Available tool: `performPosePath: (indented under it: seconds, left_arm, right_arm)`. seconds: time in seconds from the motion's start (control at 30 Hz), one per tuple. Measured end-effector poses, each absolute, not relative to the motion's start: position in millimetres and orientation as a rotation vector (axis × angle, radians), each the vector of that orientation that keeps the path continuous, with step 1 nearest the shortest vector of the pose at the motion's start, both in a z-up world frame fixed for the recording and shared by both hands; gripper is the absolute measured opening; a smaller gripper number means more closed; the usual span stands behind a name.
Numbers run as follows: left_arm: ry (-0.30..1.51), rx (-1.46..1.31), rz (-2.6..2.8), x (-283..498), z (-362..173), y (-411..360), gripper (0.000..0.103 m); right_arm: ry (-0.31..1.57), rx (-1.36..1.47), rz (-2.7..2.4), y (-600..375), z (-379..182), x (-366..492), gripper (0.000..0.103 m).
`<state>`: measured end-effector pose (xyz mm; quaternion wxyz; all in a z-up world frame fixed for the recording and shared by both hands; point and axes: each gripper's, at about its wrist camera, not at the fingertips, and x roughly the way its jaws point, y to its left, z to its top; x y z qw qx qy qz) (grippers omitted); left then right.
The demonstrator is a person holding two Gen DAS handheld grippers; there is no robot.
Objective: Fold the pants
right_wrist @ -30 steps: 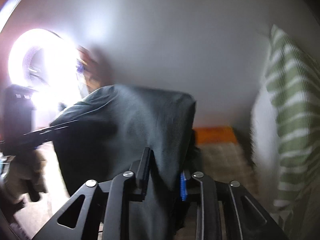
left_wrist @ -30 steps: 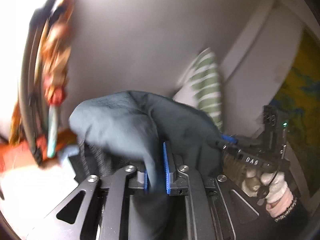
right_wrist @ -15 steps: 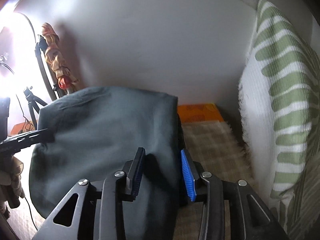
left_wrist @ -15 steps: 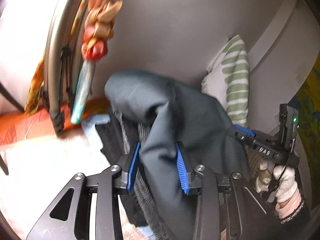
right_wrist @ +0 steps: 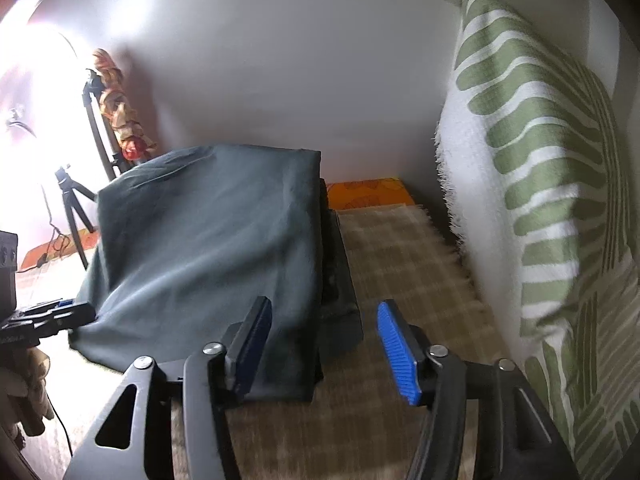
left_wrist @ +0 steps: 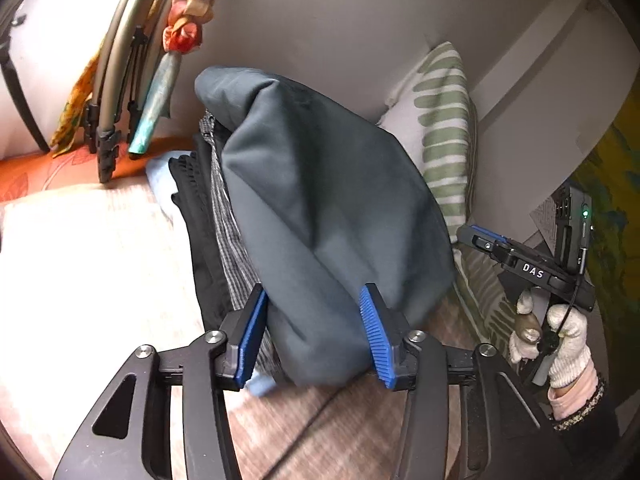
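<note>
Both grippers have dropped with the dark teal pants (left_wrist: 328,200), now settling on the stack of folded clothes (left_wrist: 208,216), left gripper (left_wrist: 316,332) and right gripper (right_wrist: 328,344) jaws opening, cloth loose between them.

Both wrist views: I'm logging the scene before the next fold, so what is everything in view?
pants: one, dark teal, folded, on top of the clothes pile
clothes pile: one, black, grey and light blue, on the rug
rug: one, beige checked, underneath
pillow: one, white with green stripes, against the wall at right
tripod: one, black, far left
left gripper: black, blue fingers, opening around the pants' near end
right gripper: black, blue fingers, opening, pants' edge between them
gloved hand: one, white glove, holding the right gripper
</note>
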<state>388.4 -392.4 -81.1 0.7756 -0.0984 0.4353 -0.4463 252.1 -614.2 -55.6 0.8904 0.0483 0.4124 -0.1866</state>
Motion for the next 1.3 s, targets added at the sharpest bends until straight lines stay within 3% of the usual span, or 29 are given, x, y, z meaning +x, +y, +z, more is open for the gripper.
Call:
performPosePath:
  seconds: [0.27,0.37,0.63,0.7,0.77,0.87,1.03,1.3]
  left_arm:
    - [0.867,-0.208,-0.946,339.9,-48.6,-373.3,0.047]
    - [0.824,-0.174,-0.955,316.2,-35.6,-369.9,0.062]
    - [0.723,-0.092,-0.968,249.4,-12.8,-355.9,0.068]
    - [0.709,-0.091,-0.965,235.3,-11.8,-346.8,0.070]
    - [0.709,-0.095,-0.953,223.6,-12.4,-339.6,0.072]
    - [0.724,-0.092,-0.928,210.9,-13.8,-333.9,0.072]
    - [0.724,-0.099,-0.892,193.9,-18.6,-321.8,0.072]
    - [0.688,-0.053,-0.845,177.2,-27.6,-315.9,0.072]
  right_arm:
    - [0.791,0.123,-0.398,-580.3,-34.6,189.6,0.068]
    - [0.773,0.108,-0.408,-562.8,-28.4,164.2,0.071]
    - [0.728,0.066,-0.428,-512.1,-14.8,102.1,0.075]
    - [0.718,0.046,-0.435,-497.3,-14.8,88.4,0.088]
    - [0.705,0.036,-0.439,-487.2,-14.4,78.5,0.088]
    - [0.696,0.034,-0.440,-472.5,-16.1,63.8,0.090]
    - [0.658,0.003,-0.449,-447.8,-22.9,40.8,0.102]
    - [0.622,0.034,-0.450,-435.6,-42.7,34.7,0.103]
